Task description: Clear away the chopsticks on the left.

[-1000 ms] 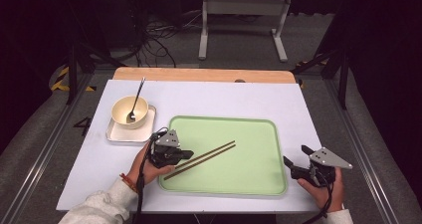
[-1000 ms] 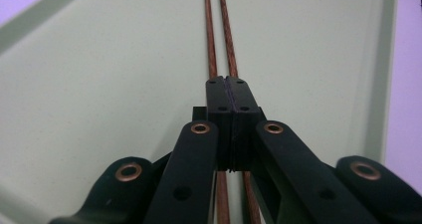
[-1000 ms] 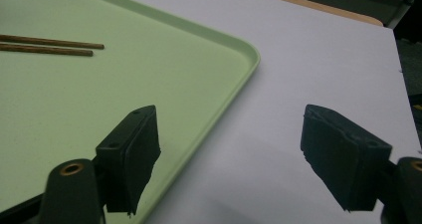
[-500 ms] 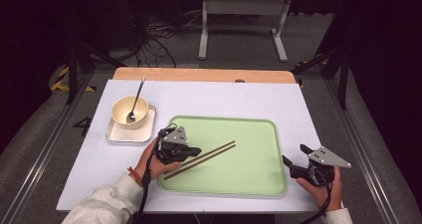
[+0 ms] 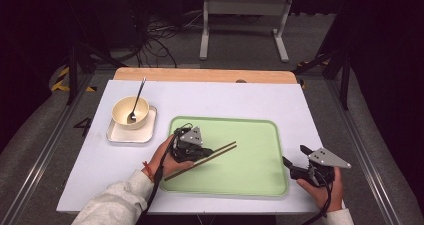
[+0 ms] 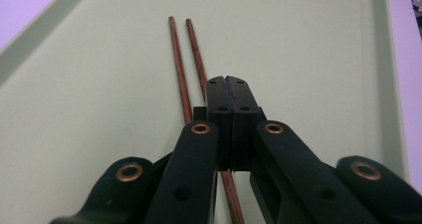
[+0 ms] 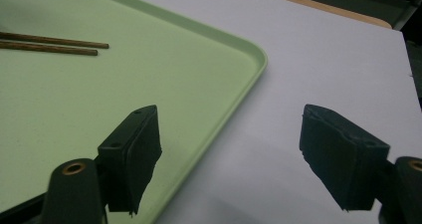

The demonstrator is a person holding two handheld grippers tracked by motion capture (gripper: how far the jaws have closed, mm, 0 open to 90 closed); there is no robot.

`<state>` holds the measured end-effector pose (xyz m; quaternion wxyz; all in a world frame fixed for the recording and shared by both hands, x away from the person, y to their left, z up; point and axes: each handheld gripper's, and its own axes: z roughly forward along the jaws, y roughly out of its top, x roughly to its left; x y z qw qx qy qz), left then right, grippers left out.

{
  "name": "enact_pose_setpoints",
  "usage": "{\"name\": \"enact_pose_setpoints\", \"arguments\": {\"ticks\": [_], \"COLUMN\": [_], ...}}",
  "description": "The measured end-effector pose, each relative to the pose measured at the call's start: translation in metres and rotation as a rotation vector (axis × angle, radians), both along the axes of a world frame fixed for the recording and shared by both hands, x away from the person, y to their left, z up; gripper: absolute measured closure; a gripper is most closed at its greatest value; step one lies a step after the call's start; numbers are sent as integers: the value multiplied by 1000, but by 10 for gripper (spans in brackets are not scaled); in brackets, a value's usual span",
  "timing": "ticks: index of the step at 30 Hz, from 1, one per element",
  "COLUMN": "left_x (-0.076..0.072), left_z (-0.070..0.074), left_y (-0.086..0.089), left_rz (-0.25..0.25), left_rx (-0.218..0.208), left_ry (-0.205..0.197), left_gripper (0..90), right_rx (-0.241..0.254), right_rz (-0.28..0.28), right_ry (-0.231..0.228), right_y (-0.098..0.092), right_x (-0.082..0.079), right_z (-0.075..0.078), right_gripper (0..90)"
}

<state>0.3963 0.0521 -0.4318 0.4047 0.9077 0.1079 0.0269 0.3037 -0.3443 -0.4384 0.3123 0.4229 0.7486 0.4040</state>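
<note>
Two brown chopsticks (image 5: 223, 148) lie side by side, slanted, on the light green tray (image 5: 250, 135). My left gripper (image 5: 212, 152) hovers over their middle, jaws pointing right. In the left gripper view its pads meet at the tip (image 6: 230, 79) with nothing between them, and the chopsticks (image 6: 178, 59) run beneath on the tray (image 6: 308, 40). My right gripper (image 5: 287, 163) sits at the tray's near right corner. In the right gripper view it (image 7: 229, 154) stands open and empty over the tray rim (image 7: 249, 79), with the chopstick tips (image 7: 54, 44) far to the left.
A cream bowl (image 5: 130, 113) with a metal utensil (image 5: 136, 100) in it stands on a small white dish (image 5: 125, 135) at the table's left. A wooden board (image 5: 205, 75) runs along the far edge. White tabletop (image 5: 225, 97) lies beyond the tray.
My left gripper has moved to the right, from the tray's left rim to over the chopsticks. The right gripper and the chopsticks have stayed where they were.
</note>
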Motion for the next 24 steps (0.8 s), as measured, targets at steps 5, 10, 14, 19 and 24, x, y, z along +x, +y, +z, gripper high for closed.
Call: {"name": "enact_pose_setpoints", "arguments": {"ticks": [5,10,14,19,24], "left_x": [2,2,3,3,9], "left_z": [-2,-5,-9,-16,-20], "left_y": [-12,-21,-26,-36,-36], "left_rz": [-29,-44,-44,-32,3], "left_rx": [27,23,41,93,103], "left_ry": [0,8,12,-7,-12], "left_gripper": [900,900,900,900,900], "right_rx": [0,1,-1,-5,-7], "right_rz": [-6,-14,-17,-15,-17], "right_ry": [3,1,4,11,13], "right_y": [-2,-3,-4,-4,-5], "right_x": [-2,-6,-7,-8,-9], "right_z": [-1,0,-1,-2,-3], "right_gripper": [246,247,247,247,246]}}
